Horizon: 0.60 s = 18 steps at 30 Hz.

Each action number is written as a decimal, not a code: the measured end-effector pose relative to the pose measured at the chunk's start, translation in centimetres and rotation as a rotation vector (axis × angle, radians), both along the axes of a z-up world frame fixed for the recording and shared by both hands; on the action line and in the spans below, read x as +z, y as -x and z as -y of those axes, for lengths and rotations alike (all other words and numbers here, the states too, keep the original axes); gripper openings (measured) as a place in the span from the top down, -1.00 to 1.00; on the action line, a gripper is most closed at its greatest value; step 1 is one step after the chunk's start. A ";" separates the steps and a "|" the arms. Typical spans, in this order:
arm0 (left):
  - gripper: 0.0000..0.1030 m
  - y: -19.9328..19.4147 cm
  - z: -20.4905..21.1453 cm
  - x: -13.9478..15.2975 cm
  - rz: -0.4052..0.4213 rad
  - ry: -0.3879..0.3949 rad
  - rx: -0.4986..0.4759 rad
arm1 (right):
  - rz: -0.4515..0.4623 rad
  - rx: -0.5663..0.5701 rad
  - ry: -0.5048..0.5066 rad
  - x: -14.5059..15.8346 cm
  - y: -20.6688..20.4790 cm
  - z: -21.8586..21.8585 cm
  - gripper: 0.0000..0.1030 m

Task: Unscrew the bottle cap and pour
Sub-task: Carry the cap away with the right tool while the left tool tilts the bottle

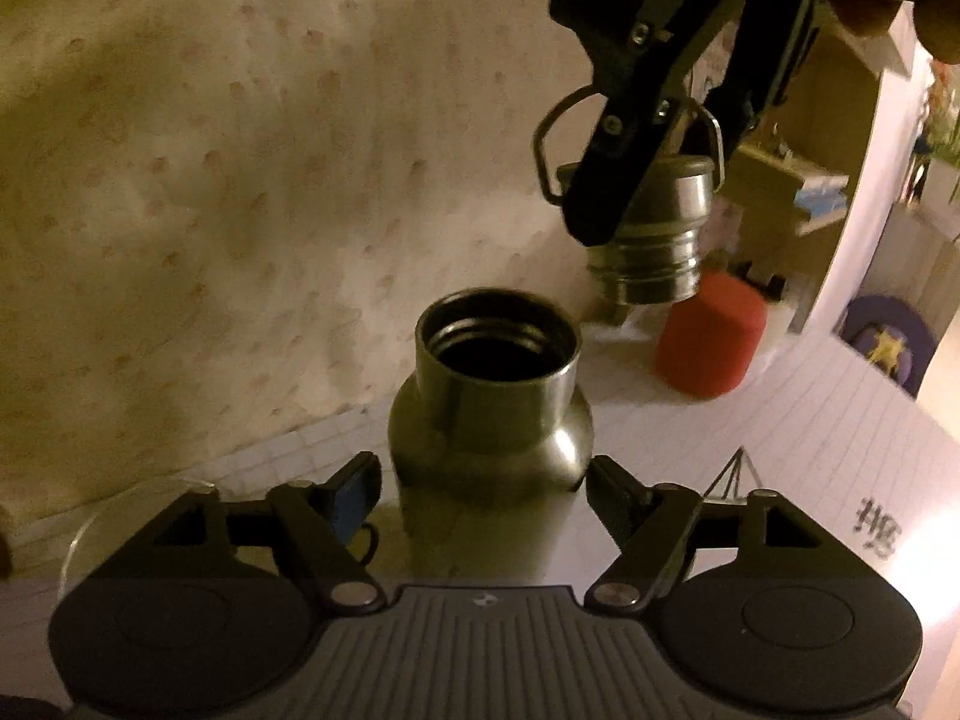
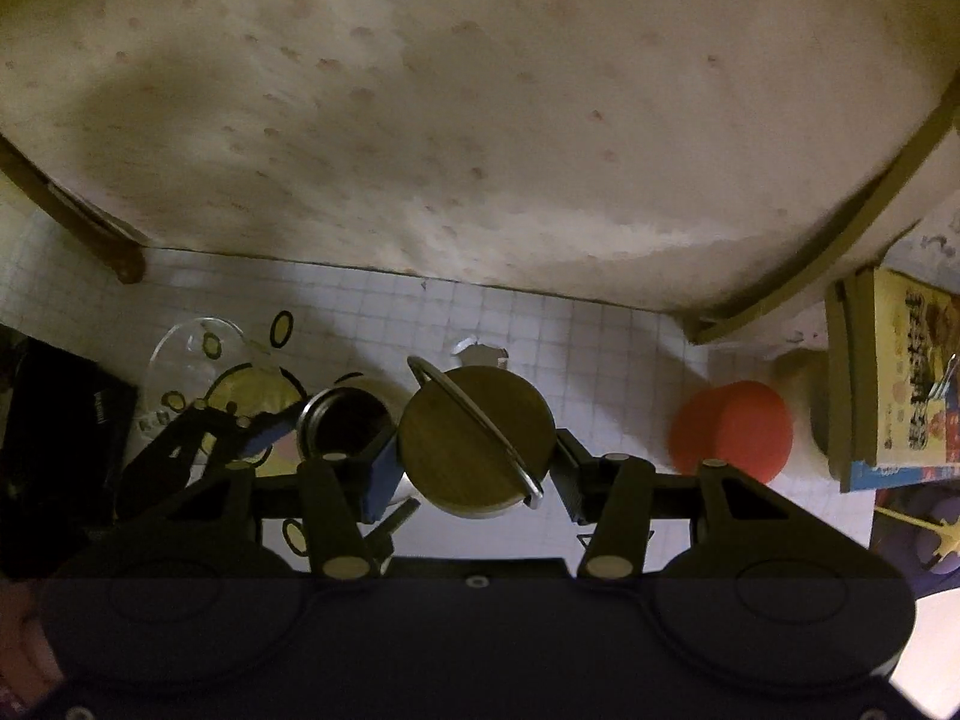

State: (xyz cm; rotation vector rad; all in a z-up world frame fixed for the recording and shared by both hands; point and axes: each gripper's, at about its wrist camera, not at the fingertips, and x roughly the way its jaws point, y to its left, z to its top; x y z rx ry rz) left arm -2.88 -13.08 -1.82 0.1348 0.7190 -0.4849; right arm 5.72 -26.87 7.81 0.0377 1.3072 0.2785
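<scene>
Left wrist view: the steel bottle (image 1: 489,414) stands upright on the gridded tabletop (image 1: 810,420), mouth open, clamped at its body by the left gripper (image 1: 483,492). The threaded cap (image 1: 654,228) is held clear above and to the right, pinched in the right gripper (image 2: 477,468). Unscrewing is judged done. Next, the cap must be set down, then the bottle tilted toward the glass bowl (image 2: 180,360) beside it.

One bottle (image 1: 489,414) — one cap (image 1: 651,228) — one cup (image 1: 711,336)
</scene>
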 end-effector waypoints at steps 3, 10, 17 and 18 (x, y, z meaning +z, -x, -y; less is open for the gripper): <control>-0.60 -0.1 -0.1 0.2 -0.030 -0.010 0.021 | -0.001 -0.004 -0.005 -0.4 0.2 0.3 -0.04; -0.89 -0.3 -0.8 0.7 -0.059 -0.030 0.071 | -0.003 -0.023 -0.034 -1.2 0.5 1.0 -0.04; -0.99 -0.1 -1.2 1.4 -0.067 -0.038 0.097 | -0.008 -0.041 -0.051 -1.9 0.6 1.7 -0.04; -0.99 -0.1 -1.2 1.5 -0.069 -0.035 0.098 | -0.008 -0.043 -0.054 -1.9 0.6 1.8 -0.04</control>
